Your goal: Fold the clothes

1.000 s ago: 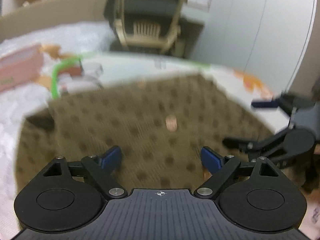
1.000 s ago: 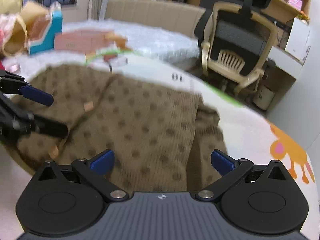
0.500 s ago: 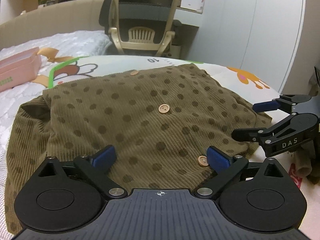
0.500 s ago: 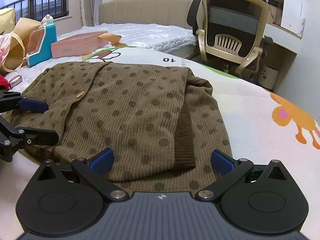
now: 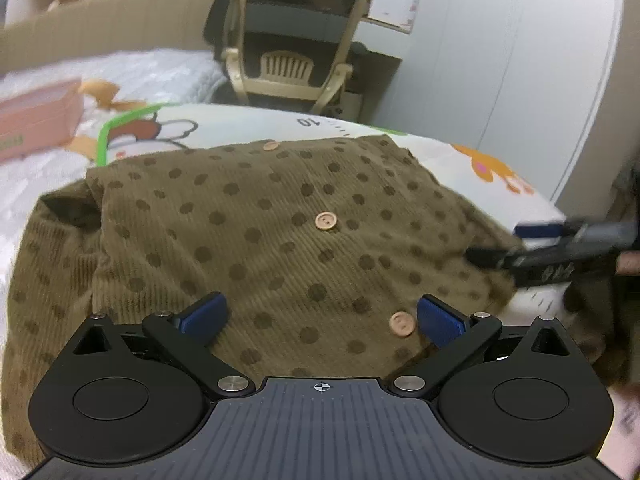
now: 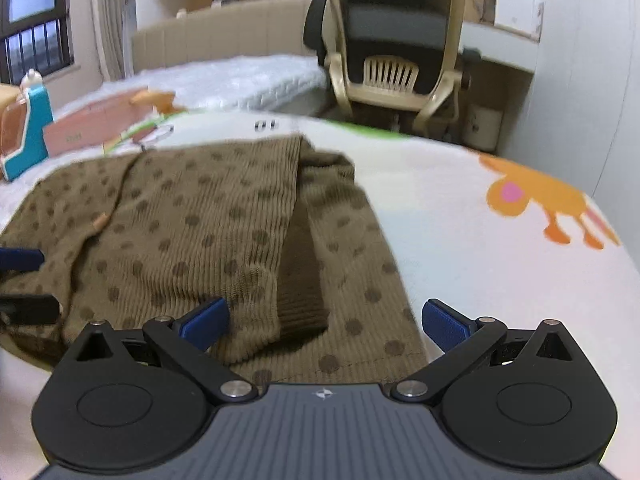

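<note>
Cartoon-printed mat [image 6: 460,216] over a bed, office chair [image 5: 292,40] behind. On it lies a brown dotted corduroy cardigan [image 5: 280,240], button side up, one sleeve [image 6: 304,264] laid across the body. Left claw [image 5: 320,320] hovers at the near hem with fingers apart, empty; right claw [image 6: 324,320] likewise spread and empty over the sleeve cuff. Judged soft, limp and fairly thick: it should drape rather than hold shape, so hem corners or cuff offer the surest pinch.

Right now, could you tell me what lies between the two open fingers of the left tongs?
In the left wrist view, the left tongs straddle only the brown polka-dot cardigan, with one wooden button beside the right finger.
</note>
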Demonstrator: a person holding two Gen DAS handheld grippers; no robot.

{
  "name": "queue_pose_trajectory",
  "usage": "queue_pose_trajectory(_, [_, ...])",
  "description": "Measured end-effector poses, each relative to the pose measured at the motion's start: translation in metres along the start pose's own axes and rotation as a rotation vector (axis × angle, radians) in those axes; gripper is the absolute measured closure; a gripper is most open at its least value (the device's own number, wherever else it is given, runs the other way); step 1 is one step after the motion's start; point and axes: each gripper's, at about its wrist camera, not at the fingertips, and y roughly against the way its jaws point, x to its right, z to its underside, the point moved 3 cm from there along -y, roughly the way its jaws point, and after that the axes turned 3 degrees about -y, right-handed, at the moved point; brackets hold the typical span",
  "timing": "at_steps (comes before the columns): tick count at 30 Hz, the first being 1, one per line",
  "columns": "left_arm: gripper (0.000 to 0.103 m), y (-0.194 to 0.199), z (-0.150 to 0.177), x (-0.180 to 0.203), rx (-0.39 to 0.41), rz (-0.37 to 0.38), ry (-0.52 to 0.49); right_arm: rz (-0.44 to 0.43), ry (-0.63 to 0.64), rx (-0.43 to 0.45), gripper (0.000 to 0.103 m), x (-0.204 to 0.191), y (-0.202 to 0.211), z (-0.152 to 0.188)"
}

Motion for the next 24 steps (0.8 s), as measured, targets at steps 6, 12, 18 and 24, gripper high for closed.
queue_pose_trajectory(6, [0.000, 0.002, -0.019, -0.006, 0.028, -0.135, 0.010, -0.003, 0.004, -0.008, 0.000, -0.001, -0.001, 0.002])
queue_pose_trajectory(12, [0.000, -0.025, -0.011, 0.007, -0.079, -0.170, -0.126, -0.013, -0.006, -0.013, 0.000, 0.000, 0.000, 0.002])
queue_pose_trajectory(18, [0.000, -0.027, 0.001, 0.012, -0.077, -0.170, -0.170, -0.002, -0.038, 0.064, 0.000, 0.004, 0.011, 0.002])
queue_pose_trajectory(24, [0.000, -0.025, 0.008, 0.011, -0.039, -0.171, -0.172, 0.086, -0.105, 0.101, 0.000, 0.013, 0.016, 0.002])
